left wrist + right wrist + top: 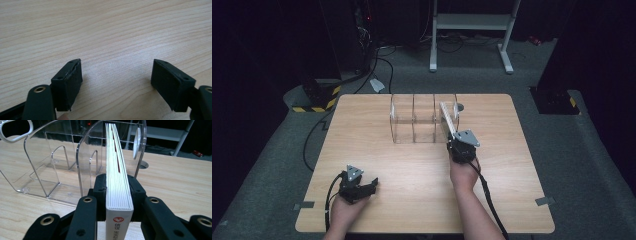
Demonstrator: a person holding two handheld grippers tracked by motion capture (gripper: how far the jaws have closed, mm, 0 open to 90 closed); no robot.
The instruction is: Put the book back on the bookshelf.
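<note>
Because I'm steering the book (pixel 118 195) edge-on into the clear rack's (pixel 412 120) three o'clock slot, my right gripper (pixel 117 192) is clenching it, while my left gripper (pixel 116 82) is idling released at seven o'clock on the bench (pixel 412 180)

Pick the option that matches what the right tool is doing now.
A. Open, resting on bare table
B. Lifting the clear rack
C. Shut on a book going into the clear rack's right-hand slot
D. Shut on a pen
C: the right tool clamps a book edge-up, its far end between the dividers of the rack at the right-hand slot.
</note>
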